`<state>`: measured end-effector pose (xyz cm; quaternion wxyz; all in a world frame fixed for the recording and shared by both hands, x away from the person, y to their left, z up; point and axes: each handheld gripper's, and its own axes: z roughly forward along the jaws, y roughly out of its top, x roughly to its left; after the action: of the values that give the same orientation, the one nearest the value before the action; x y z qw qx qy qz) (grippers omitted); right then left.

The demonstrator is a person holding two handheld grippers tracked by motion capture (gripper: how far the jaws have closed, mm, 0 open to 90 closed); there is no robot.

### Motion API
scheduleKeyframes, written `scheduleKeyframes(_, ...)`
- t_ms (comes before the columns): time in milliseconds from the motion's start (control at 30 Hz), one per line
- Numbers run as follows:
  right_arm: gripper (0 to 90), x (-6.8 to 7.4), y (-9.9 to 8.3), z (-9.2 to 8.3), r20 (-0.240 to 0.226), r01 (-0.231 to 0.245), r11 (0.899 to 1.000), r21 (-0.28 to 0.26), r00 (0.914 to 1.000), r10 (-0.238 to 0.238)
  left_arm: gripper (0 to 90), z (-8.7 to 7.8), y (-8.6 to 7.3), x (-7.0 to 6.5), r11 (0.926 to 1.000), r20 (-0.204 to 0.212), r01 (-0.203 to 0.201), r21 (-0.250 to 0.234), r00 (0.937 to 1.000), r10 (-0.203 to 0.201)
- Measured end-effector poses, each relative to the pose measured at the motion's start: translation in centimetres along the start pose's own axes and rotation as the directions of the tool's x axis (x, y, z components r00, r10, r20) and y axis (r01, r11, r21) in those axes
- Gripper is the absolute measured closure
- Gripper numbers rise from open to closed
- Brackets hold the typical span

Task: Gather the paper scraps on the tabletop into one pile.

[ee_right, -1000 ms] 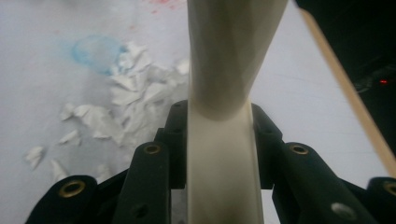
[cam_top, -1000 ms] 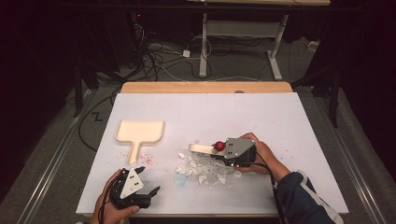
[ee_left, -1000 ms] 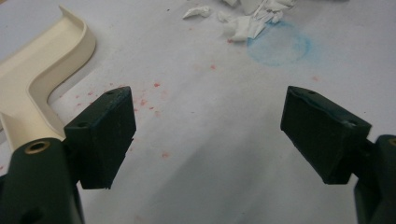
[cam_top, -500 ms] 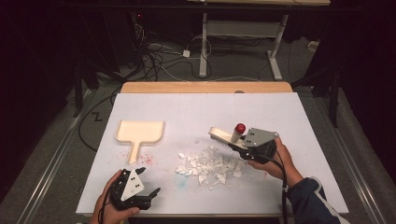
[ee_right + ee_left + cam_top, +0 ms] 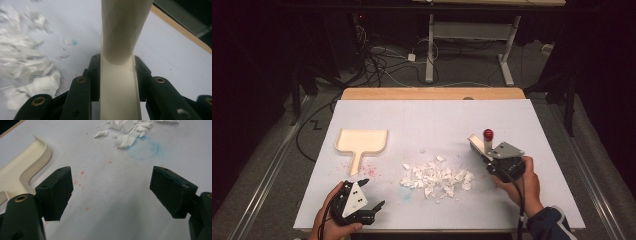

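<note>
A heap of white paper scraps [image 5: 437, 177] lies in the middle of the white-covered table [image 5: 432, 120]. My right gripper [image 5: 490, 158] is just right of the heap, shut on the handle of a cream sweeping tool [image 5: 477, 143] that has a red knob [image 5: 488, 134] by its far end. In the right gripper view the cream handle [image 5: 120, 30] runs up between the jaws of the right gripper [image 5: 116, 61], with the scraps [image 5: 27, 67] to the left. My left gripper [image 5: 373, 194] rests open at the front left, and in the left gripper view this left gripper [image 5: 111, 172] holds nothing.
A cream dustpan [image 5: 362, 140] lies flat at the left, handle toward the person; its corner [image 5: 22, 170] is close to the left jaw. A faint blue ring [image 5: 143, 148] and red specks [image 5: 82, 173] mark the sheet. A wooden strip [image 5: 432, 93] edges the far side.
My right gripper has carried the cream tool rightward, from over the scrap heap to just beyond its right edge. The heap has spread a little. The left gripper has stayed put.
</note>
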<state>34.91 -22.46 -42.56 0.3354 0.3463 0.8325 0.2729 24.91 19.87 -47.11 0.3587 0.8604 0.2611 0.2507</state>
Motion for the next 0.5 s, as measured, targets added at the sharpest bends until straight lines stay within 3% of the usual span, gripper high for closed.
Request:
scheduleKeyframes(67,68.3,1.3,0.6,0.7,-0.011,-0.015,1.000,0.009,0.9998,0.015,17.9,0.2,0.1,-0.1,0.9999,0.007,-0.011,0.009,0.9999,0.011)
scheduleKeyframes(133,68.3,3.1,1.3,1.3,0.048,0.011,0.999,0.030,0.9988,-0.012,17.9,0.3,0.0,0.0,0.9997,0.008,-0.012,0.019,0.9999,0.012)
scheduleKeyframes(167,68.3,3.9,1.7,1.5,0.051,0.020,0.999,0.033,0.9985,-0.022,17.9,0.4,0.0,0.1,0.9998,0.008,-0.007,0.018,0.9999,0.007)
scheduleKeyframes(233,68.2,5.6,2.6,1.9,0.035,0.021,1.000,0.021,0.9992,-0.022,17.9,0.4,-0.1,0.1,0.9998,0.008,-0.004,0.018,1.0000,0.004)
scheduleKeyframes(367,67.7,8.8,4.0,2.4,-0.027,0.076,0.997,-0.003,0.9968,-0.076,17.9,0.3,-0.1,0.2,1.0000,0.010,-0.002,0.009,0.9999,0.002)
scheduleKeyframes(500,68.1,9.5,4.6,1.9,-0.054,0.085,0.995,-0.057,0.9947,-0.088,17.9,0.3,-0.2,0.2,1.0000,0.014,-0.002,0.008,0.9999,0.002)
